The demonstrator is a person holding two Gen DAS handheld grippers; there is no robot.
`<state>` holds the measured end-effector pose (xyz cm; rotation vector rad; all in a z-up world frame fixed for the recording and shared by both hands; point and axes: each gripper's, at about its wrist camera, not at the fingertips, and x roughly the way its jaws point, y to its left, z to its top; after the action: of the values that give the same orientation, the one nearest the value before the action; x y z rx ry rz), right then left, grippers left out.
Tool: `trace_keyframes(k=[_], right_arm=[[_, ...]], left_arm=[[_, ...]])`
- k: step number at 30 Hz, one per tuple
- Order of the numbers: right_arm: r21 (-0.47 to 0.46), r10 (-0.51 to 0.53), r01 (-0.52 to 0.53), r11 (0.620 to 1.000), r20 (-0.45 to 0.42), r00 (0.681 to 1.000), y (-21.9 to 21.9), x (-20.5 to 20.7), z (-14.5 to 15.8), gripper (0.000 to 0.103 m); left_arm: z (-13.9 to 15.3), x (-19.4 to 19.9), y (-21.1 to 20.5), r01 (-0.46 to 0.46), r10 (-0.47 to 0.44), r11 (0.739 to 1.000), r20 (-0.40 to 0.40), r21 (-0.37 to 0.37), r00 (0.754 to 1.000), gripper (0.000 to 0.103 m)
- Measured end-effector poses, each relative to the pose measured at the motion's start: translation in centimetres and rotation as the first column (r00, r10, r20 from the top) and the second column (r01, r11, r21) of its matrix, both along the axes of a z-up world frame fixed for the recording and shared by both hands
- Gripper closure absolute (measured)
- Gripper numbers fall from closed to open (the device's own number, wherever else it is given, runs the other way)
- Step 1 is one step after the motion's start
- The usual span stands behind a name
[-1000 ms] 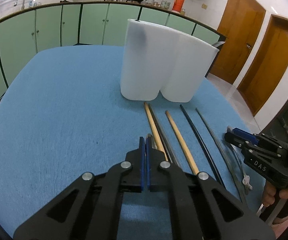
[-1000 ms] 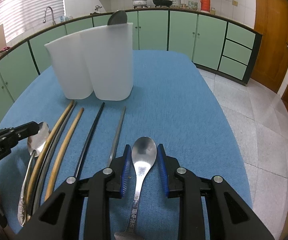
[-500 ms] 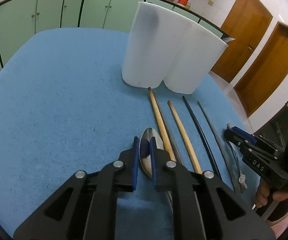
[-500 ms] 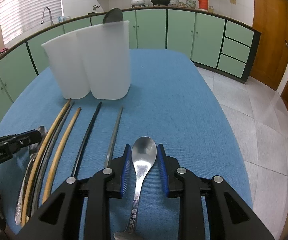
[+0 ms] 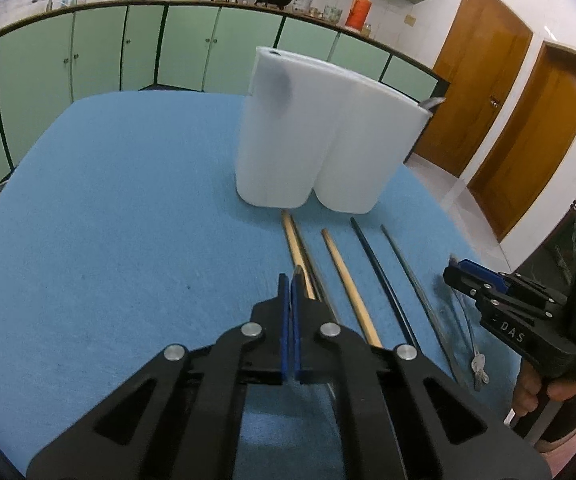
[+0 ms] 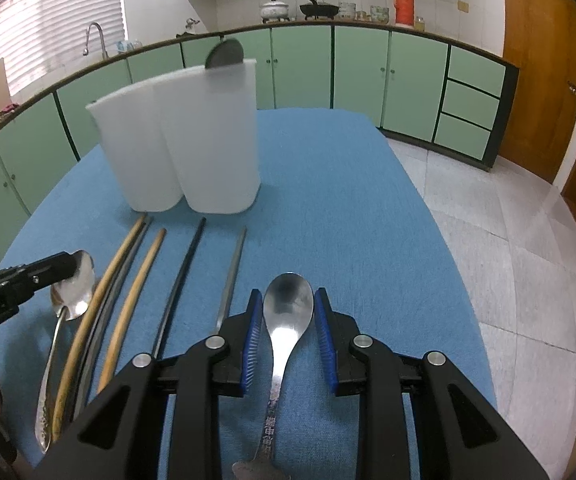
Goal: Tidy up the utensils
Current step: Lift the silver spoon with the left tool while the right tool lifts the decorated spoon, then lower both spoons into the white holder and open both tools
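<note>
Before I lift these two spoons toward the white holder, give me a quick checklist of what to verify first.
1. Left gripper shut on the left spoon: ok, it pinches the bowl.
2. Right gripper gripping the right spoon: cannot tell; the bowl sits between the pads, contact unclear.
3. White holder upright: ok.
4. Room inside the holder: cannot tell; a dark utensil already pokes out.
5. Chopsticks lying flat, none held: ok.

Green cabinets [image 6: 299, 68] line white-tiled walls, wooden doors [image 5: 483, 92] stand beside pale floor tiles [image 6: 499, 232].
</note>
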<state>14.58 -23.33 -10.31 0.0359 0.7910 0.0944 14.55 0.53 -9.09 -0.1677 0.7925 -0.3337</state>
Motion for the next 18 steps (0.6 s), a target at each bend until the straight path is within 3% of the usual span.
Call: trace_keyframes(k=[5, 8, 14, 18], right_arm=[[0.018, 0.010, -0.010, 1.000, 0.021, 1.000, 0.0, -0.1, 0.7, 0.077], [0.032, 0.019, -0.020, 0.999, 0.044, 0.999, -0.2, -0.1, 1.6, 0.077], [0.051, 0.037, -0.042, 0.998, 0.087, 0.995, -0.2, 0.1, 3.3, 0.077], [0.065, 0.039, -0.048, 0.997, 0.141, 0.989, -0.4, -0.2, 4.6, 0.077]], left_arm=[[1.3, -0.7, 0.7, -0.011, 0.012, 1.000, 0.058, -0.026, 0.998, 0.103], [2.9, -1.5, 1.1, -0.018, 0.022, 0.999, 0.132, -0.033, 0.991, 0.103], [5.7, -2.7, 1.5, -0.039, 0.049, 0.999, 0.292, -0.037, 0.955, 0.103], [7.3, -3.0, 1.3, -0.056, 0.063, 0.998, 0.392, -0.029, 0.918, 0.103]])
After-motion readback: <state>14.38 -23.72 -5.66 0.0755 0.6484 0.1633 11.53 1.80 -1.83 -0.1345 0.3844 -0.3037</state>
